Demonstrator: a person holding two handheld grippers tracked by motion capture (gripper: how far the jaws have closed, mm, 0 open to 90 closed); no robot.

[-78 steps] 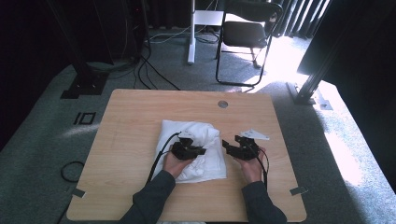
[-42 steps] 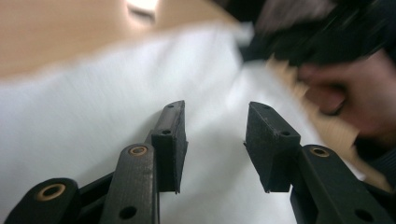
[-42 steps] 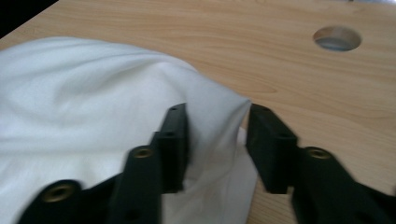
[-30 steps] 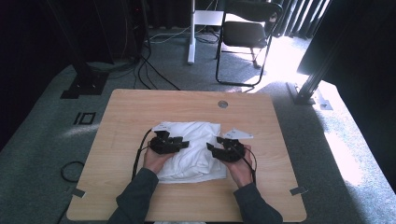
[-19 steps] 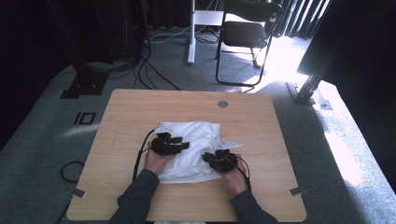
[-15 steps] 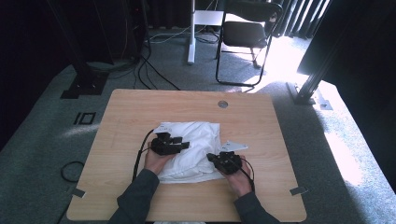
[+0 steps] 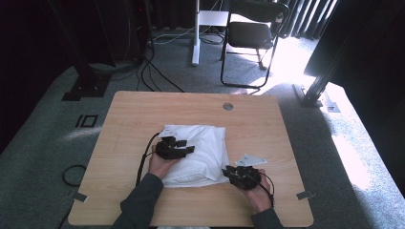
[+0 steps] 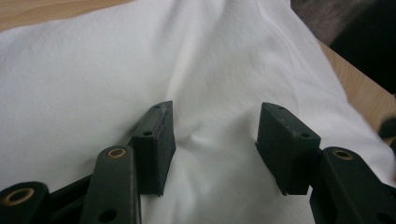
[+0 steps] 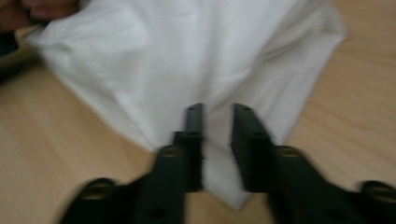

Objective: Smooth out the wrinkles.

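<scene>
A: Where does the high view sit?

B: Above the person's side of the table (image 7: pixel 143 109), looking forward and down, far enough back to take in the floor and a chair (image 7: pixel 250 33) beyond.

A: And the two gripper views?

B: Each looks along its own black jaws, very near the white cloth (image 7: pixel 196 152). The left one looks down onto the cloth's middle (image 8: pixel 196 70); the right one faces a corner (image 9: pixel 224 70) over bare wood.

A: What do they share?

B: That cloth and the tabletop under it.
</scene>
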